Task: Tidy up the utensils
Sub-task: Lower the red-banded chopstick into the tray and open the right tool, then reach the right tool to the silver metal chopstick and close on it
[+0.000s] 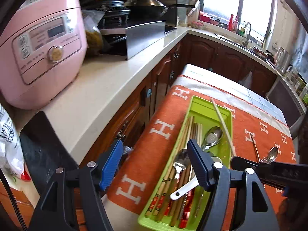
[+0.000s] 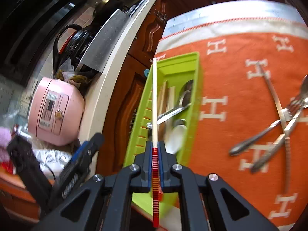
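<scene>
A green utensil tray (image 1: pixel 200 105) lies on an orange cloth (image 1: pixel 154 154) and holds several chopsticks, metal spoons (image 1: pixel 212 134) and a white spoon (image 1: pixel 184 189). My left gripper (image 1: pixel 154 165) is open and empty above the tray's near end. My right gripper (image 2: pixel 155 150) is shut on a chopstick (image 2: pixel 154 100) with a red striped end, held above the tray (image 2: pixel 194 61). The chopstick also shows in the left wrist view (image 1: pixel 223 123), slanting over the tray. Loose metal cutlery (image 2: pixel 279 121) lies on the cloth to the right.
A pink rice cooker (image 1: pixel 38 48) stands on the beige counter (image 1: pixel 107 88) left of the table. Dark wooden cabinets (image 1: pixel 159 73) run beside the table. A black pot (image 1: pixel 146 7) and a kettle sit at the back. A sink (image 1: pixel 231 38) is far right.
</scene>
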